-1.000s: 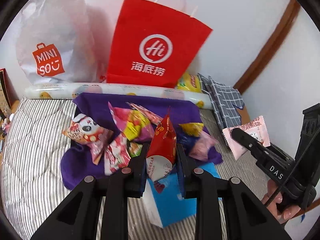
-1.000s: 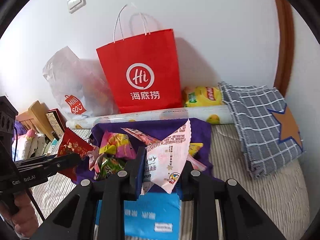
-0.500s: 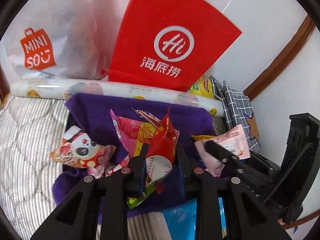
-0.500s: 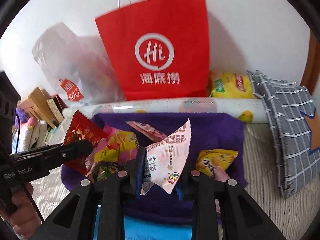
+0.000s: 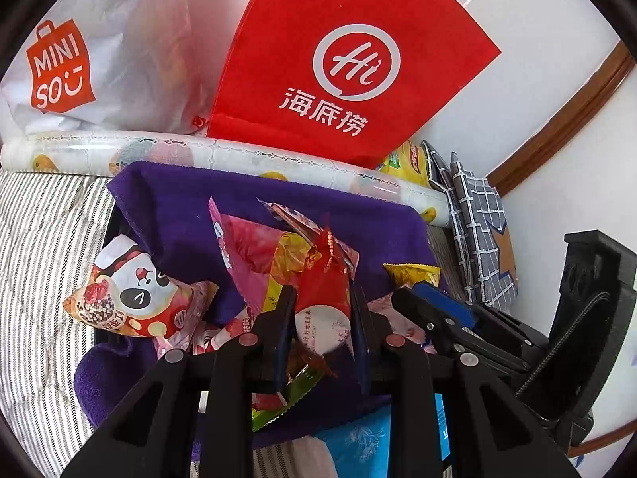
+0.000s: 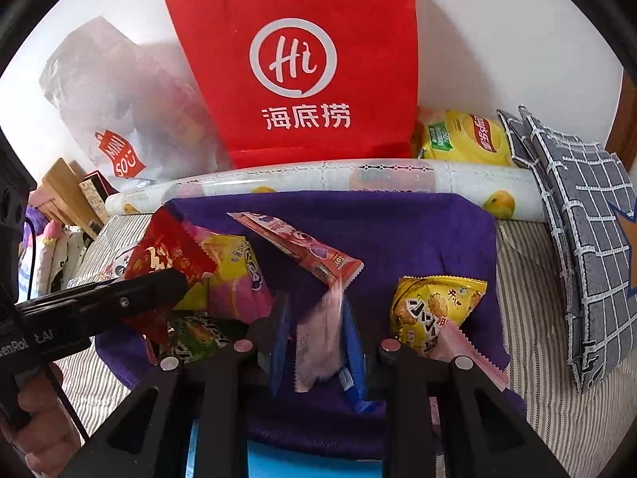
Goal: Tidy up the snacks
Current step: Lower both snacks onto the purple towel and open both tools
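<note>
- The left gripper (image 5: 321,320) is squeezed tight on a red snack (image 5: 324,298), low over the purple cloth (image 5: 179,215).
- The right gripper (image 6: 314,334) is opening. A blurry pink snack (image 6: 318,338) sits between its fingers, over the same cloth.
- A yellow snack (image 6: 434,310) lies just right.

- right gripper (image 6: 316,338) jaws opening, blurred pink snack packet (image 6: 318,342) between them
- purple cloth (image 6: 398,235) under scattered snacks; yellow packet (image 6: 434,310) right of jaws
- left gripper (image 6: 131,298) at left, clamped on red packet (image 6: 167,255)
- red paper bag (image 6: 302,59) upright against wall, patterned roll (image 6: 358,177) in front
</note>
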